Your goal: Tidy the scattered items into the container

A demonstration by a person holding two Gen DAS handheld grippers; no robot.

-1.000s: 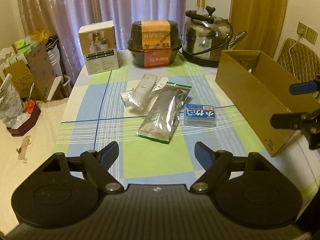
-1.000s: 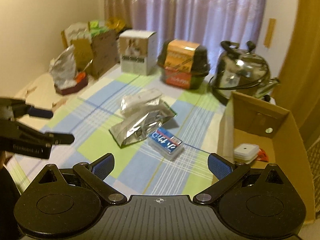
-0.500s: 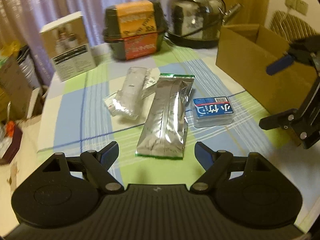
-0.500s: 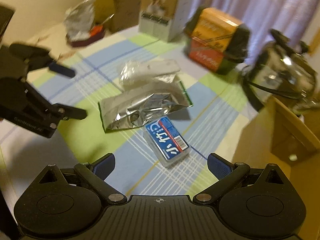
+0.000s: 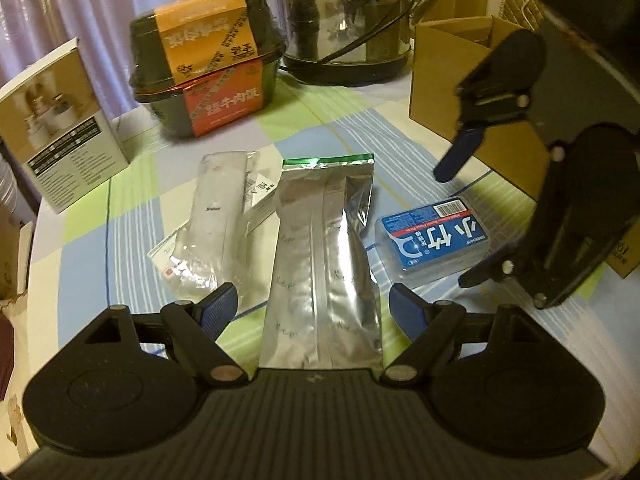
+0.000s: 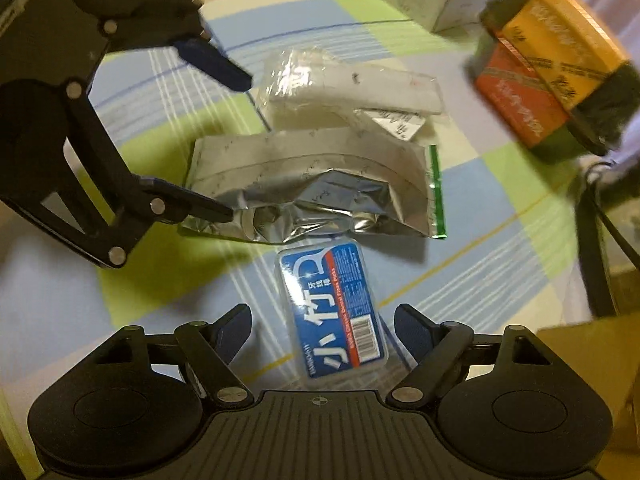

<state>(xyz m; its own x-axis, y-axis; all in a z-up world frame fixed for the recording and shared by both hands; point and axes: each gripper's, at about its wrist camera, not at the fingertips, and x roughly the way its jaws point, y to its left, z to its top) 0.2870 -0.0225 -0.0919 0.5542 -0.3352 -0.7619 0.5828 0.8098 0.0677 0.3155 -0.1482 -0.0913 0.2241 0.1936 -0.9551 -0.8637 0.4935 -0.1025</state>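
Observation:
A silver foil pouch [image 5: 324,260] lies lengthwise on the checked tablecloth, its near end between the fingers of my open left gripper [image 5: 312,310]. To its left is a clear plastic packet [image 5: 216,232]. A blue floss box [image 5: 434,238] lies to its right. In the right wrist view the blue floss box [image 6: 332,312] sits between the spread fingers of my open right gripper [image 6: 322,324], beside the silver pouch [image 6: 312,196] and the clear packet [image 6: 348,88]. The cardboard container [image 5: 448,80] stands at the right. Each gripper shows in the other's view: right gripper [image 5: 452,228], left gripper [image 6: 236,146].
At the back of the table stand a black and orange meal bowl [image 5: 208,60], a steel kettle [image 5: 344,20] and a white carton [image 5: 60,128]. The container's corner [image 6: 592,344] is close on my right gripper's right.
Both grippers have come down and forward to the items. The left now straddles the pouch's near end, the right straddles the blue box. Both stay open; nothing has been lifted.

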